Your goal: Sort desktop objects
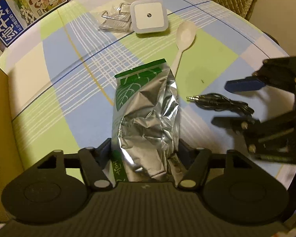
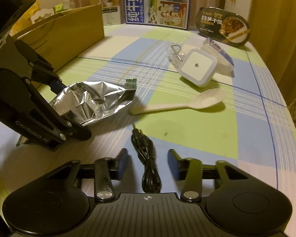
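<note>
Foil bag lies left of the cable on the tabletop; left claw is clamped on its near end, likely to lift it for sorting. Right claw straddles the cable, pads apart, not touching. Only the right view shows the carton left of the bag.

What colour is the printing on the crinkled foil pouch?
Green, on the silver crinkled foil pouch; clearest in the left wrist view.
</note>
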A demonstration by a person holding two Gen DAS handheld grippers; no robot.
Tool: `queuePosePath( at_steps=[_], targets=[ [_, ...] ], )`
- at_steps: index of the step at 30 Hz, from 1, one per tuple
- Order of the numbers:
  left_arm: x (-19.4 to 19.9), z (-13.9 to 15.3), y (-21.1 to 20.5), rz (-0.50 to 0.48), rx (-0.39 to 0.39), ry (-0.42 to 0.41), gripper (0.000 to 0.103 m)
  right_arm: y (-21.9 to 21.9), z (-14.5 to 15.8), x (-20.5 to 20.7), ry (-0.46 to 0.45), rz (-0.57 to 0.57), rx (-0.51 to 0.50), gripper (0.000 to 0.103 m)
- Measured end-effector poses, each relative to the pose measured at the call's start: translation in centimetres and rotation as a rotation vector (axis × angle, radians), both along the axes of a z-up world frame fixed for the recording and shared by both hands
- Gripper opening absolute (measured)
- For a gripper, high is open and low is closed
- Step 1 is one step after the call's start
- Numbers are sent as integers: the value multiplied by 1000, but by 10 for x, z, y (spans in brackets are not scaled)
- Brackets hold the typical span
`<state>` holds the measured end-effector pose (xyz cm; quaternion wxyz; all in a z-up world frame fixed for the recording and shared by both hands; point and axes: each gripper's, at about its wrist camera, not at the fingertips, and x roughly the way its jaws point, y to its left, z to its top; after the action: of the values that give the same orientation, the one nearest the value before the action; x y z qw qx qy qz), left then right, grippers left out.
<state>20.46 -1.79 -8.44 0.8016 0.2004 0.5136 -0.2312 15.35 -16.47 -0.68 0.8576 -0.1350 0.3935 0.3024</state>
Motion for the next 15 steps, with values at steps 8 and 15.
queuePosePath(
  at_steps=[8,15],
  targets=[
    [-1,-1,0,7,3,0,74,2,-1,-3,-3,1,-3,13],
    [4,-4,4,33,-32,18,75,-2,0,-1,12,-38,31,12]
  ],
)
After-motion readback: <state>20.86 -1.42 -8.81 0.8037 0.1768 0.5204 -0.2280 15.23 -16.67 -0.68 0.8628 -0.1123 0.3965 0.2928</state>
